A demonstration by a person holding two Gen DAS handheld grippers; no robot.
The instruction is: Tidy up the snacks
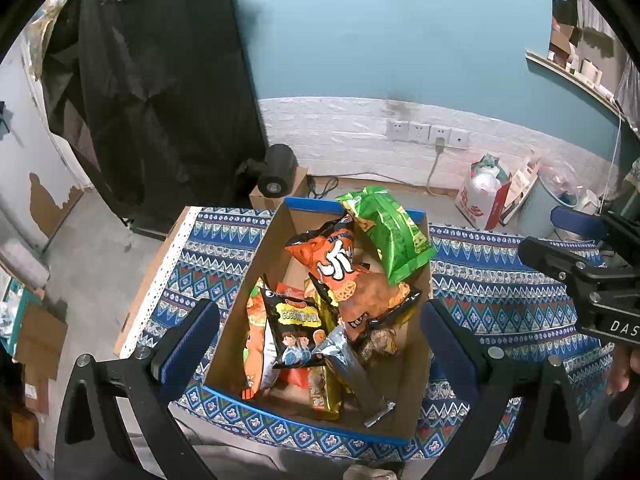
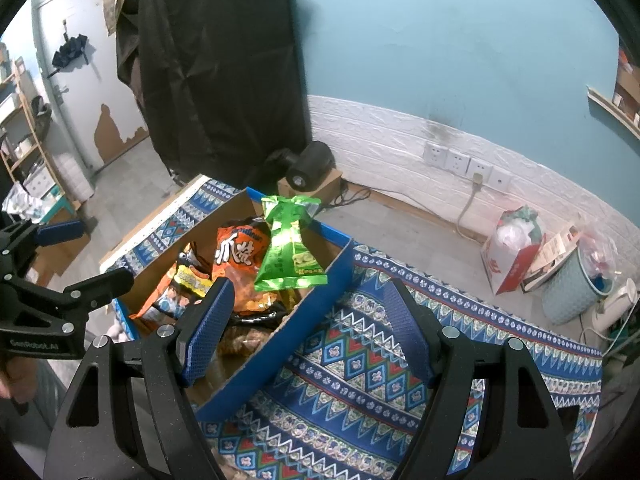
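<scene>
Patterned blue tablecloth (image 1: pixel 500 280) covering the table, on which rests an open cardboard box (image 1: pixel 416 392) with blue rim. Inside the box: green snack bag (image 1: pixel 390 236) leaning at the far end, orange snack bag (image 1: pixel 332 260) beside it, black-and-yellow snack bag (image 1: pixel 296 328) nearer. Left gripper (image 1: pixel 320 344) and right gripper (image 2: pixel 308 332), both spread wide and grasping nothing, hover over the box and cloth.

This is looking like a lived-in room of a home. A teal wall (image 1: pixel 380 28) with white brick-pattern panelling (image 2: pixel 380 140) is carrying wall sockets (image 1: pixel 426 133). An umbrella (image 2: pixel 70 54) is hanging on a peeling door (image 2: pixel 80 80), and a patterned cloth (image 2: pixel 360 380) is covering the table beside a laundry basket (image 2: pixel 572 288).
</scene>
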